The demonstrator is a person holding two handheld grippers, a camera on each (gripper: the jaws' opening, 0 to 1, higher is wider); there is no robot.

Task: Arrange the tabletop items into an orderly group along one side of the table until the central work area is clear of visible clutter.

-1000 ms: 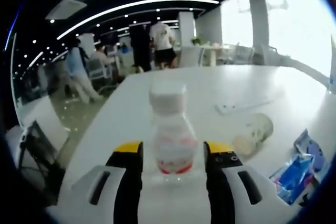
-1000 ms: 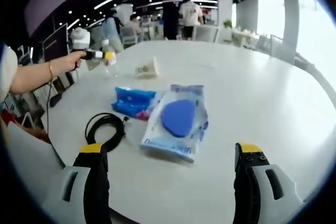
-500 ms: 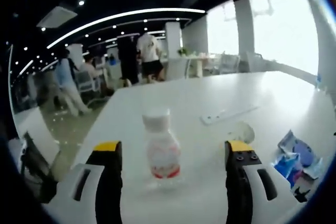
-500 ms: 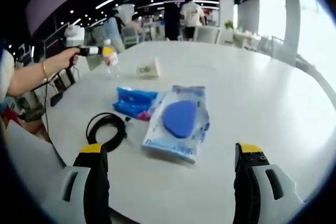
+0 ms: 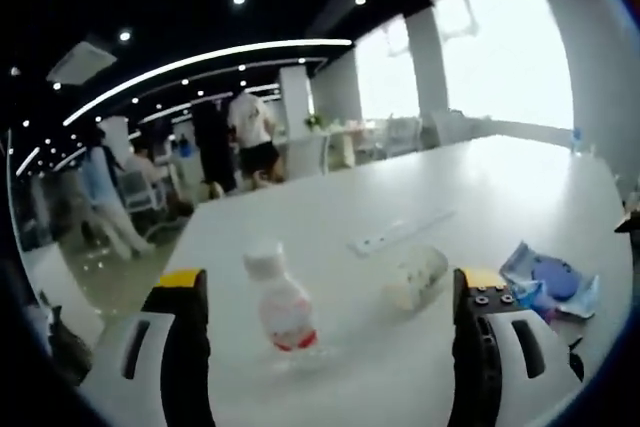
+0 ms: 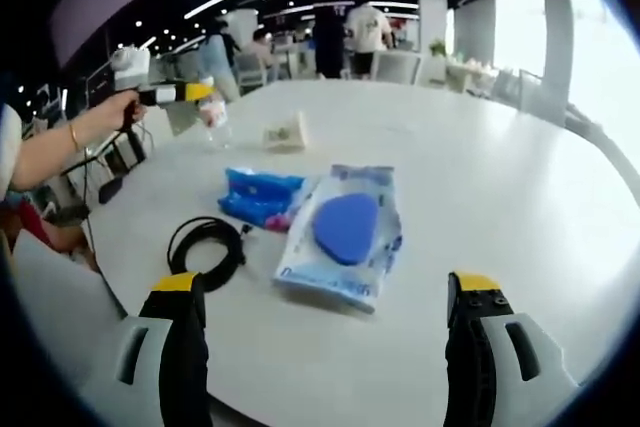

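1. Left claw: released, jaws spread wide, nothing between them. In the right gripper view this claw appears at the far left edge of the table, held in a person's hand.
2. Small bottle: stands upright on the white table, between the left claw's jaws but apart from both. It has a white cap and a red-marked label. In the right gripper view the bottle sits just beside the left claw's tips.
3. Paper cup: lies on its side on the table, to the right of the bottle and apart from it.
4. White flat strip: lies on the table beyond the cup.
5. Right claw: released, jaws wide apart, holding nothing, above the near table edge.
6. Clear pouch with a blue oval item: lies flat on the table ahead of the right claw.
7. Blue packet: lies touching the pouch's left edge.
8. Black coiled cable: lies left of the pouch, near the table edge.
9. Background: people stand among chairs beyond the table; bright windows at the right.
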